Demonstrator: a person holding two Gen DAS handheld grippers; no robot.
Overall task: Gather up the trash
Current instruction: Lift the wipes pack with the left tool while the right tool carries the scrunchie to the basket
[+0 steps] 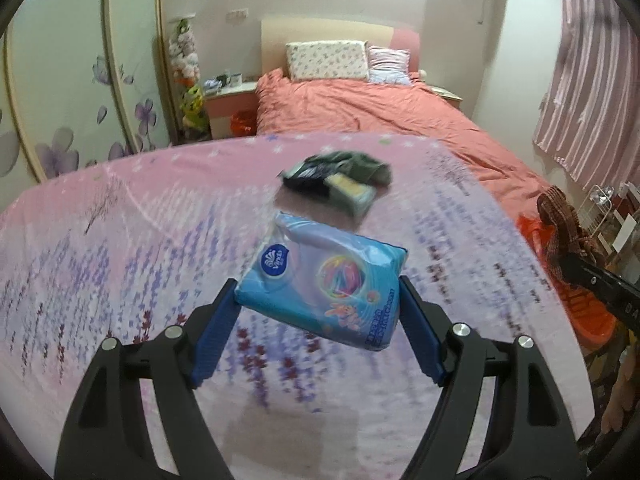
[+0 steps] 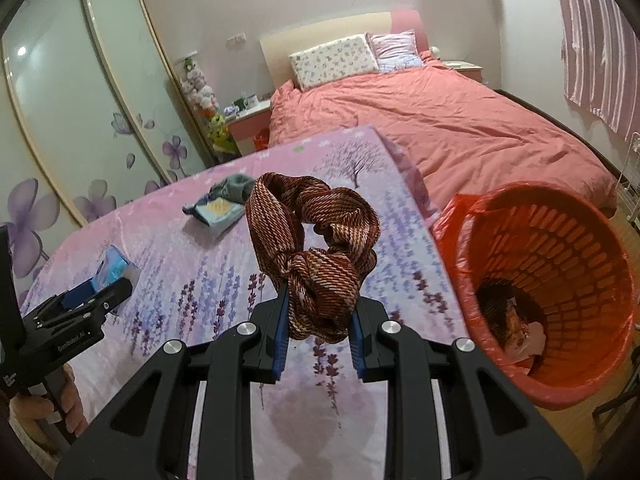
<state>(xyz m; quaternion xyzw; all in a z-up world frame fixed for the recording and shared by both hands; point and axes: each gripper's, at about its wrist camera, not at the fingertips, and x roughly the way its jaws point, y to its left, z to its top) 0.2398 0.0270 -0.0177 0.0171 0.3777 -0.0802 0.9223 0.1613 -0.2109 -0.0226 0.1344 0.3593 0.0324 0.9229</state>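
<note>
Beside a desk [image 2: 168, 240] draped in a lavender-print cloth stands an orange basket [image 2: 600, 248] lined with a red bag. The right tongs [image 2: 320, 300] pinch a brown woven scrunchie [image 2: 316, 240], held above the desk edge nearest the basket. The left tongs [image 1: 318, 292] clamp a blue tissue pack [image 1: 320, 276] by its sides, over the desk, farther from the basket. A dark pile of leftover trash [image 1: 340, 178] lies beyond it. The scrunchie is gripped only at its lower folds; released short of the rim, it would likely land on the desk. The slick pack could slip out.
</note>
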